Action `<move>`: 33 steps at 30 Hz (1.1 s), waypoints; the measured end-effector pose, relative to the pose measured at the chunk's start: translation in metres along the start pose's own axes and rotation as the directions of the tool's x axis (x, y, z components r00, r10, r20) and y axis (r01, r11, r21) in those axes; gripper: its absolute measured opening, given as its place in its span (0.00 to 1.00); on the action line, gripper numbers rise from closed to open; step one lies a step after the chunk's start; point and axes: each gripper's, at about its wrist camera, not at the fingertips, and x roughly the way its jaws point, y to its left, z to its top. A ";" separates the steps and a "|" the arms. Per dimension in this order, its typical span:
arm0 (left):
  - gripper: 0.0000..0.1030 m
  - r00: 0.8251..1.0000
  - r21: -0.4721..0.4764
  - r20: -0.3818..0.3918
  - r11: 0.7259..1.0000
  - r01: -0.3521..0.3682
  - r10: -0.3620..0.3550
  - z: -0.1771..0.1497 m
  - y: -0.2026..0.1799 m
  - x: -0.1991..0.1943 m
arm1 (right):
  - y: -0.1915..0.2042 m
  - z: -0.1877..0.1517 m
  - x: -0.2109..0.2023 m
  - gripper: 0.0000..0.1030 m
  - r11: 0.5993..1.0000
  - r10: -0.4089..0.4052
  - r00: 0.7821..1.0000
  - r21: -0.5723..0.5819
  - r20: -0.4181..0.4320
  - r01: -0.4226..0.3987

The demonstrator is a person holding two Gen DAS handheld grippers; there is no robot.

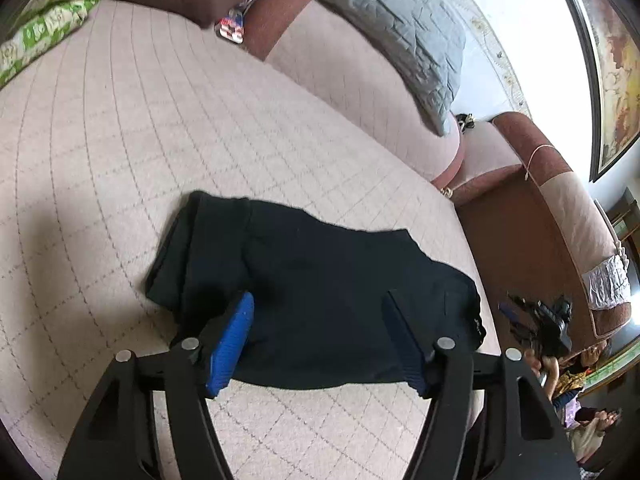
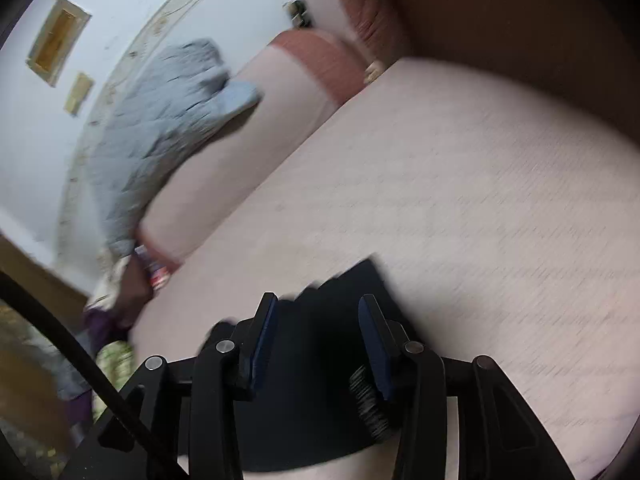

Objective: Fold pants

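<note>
The black pants [image 1: 316, 292] lie folded in a small flat pile on the pale pink sofa seat [image 1: 160, 128], near its front edge; the left gripper [image 1: 318, 320] sits above the near edge of the pants with its blue pads [image 1: 232, 344] wide apart, so it is open and nothing is pinched between them; the right gripper [image 2: 318, 320] is over the dark cloth too, its two fingers apart with a clear gap, and the picture there is blurry; a grey quilted blanket [image 1: 384, 20] hangs over the sofa back; a green and white pillow [image 1: 48, 12] lies at the far left corner.
</note>
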 end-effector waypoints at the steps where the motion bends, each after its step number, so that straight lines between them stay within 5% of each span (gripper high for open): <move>1: 0.64 1.000 -0.008 0.008 1.000 0.002 -0.002 0.000 0.000 -0.001 | 0.002 -0.006 0.003 0.45 0.999 0.044 0.999 0.005 -0.028 -0.044; 4: 0.64 0.999 -0.037 0.027 0.999 -0.020 0.021 0.001 0.006 -0.004 | -0.001 -0.023 0.024 0.45 0.989 0.147 0.979 0.013 -0.143 -0.146; 6: 0.64 0.998 -0.059 0.037 0.997 -0.055 0.057 0.001 0.012 -0.007 | -0.014 -0.029 0.040 0.45 0.997 0.078 0.980 0.018 -0.184 -0.076; 7: 0.64 0.997 -0.067 0.039 0.995 -0.070 0.072 0.000 0.016 -0.009 | -0.024 -0.030 0.043 0.28 0.999 -0.047 0.987 -0.003 -0.156 0.047; 9: 0.64 0.992 -0.081 0.039 0.990 -0.116 0.119 -0.001 0.022 -0.011 | -0.028 -0.027 0.039 0.00 0.985 -0.172 0.979 -0.033 -0.110 0.169; 12: 0.64 0.984 -0.087 0.021 0.981 -0.176 0.178 -0.003 0.029 -0.008 | 0.008 -0.026 0.021 0.27 0.962 -0.240 0.971 -0.132 0.003 0.238; 14: 0.64 0.982 -0.097 0.004 0.978 -0.186 0.187 -0.003 0.032 -0.004 | 0.045 -0.025 0.022 0.38 0.954 -0.199 0.980 -0.227 0.009 0.196; 17: 0.64 0.978 -0.111 -0.021 0.972 -0.207 0.206 -0.006 0.035 0.005 | 0.099 -0.027 0.046 0.43 0.940 -0.108 0.991 -0.333 -0.078 0.076; 20: 0.71 0.973 -0.077 -0.011 0.970 -0.230 0.230 -0.011 0.032 0.012 | 0.150 -0.043 0.085 0.43 0.913 -0.052 0.976 -0.407 -0.210 -0.039; 23: 0.76 0.963 0.000 0.006 0.963 -0.271 0.271 -0.015 0.022 0.020 | 0.200 -0.073 0.130 0.45 0.880 -0.001 0.922 -0.438 -0.386 -0.182; 25: 0.70 0.963 0.048 0.006 0.962 -0.270 0.270 -0.018 0.016 0.022 | 0.230 -0.106 0.157 0.46 0.844 0.007 0.875 -0.466 -0.484 -0.264; 27: 0.27 0.956 0.082 -0.009 0.953 -0.293 0.294 -0.019 0.015 0.023 | 0.259 -0.135 0.181 0.47 0.803 -0.013 0.836 -0.503 -0.549 -0.318; 28: 0.22 0.951 0.084 -0.013 0.948 -0.306 0.308 -0.020 0.018 0.023 | 0.270 -0.149 0.192 0.49 0.785 -0.029 0.816 -0.518 -0.578 -0.340; 33: 0.24 0.980 -0.016 -0.017 0.980 -0.200 0.200 -0.015 0.038 0.004 | 0.323 -0.206 0.250 0.49 0.748 -0.106 0.707 -0.525 -0.699 -0.407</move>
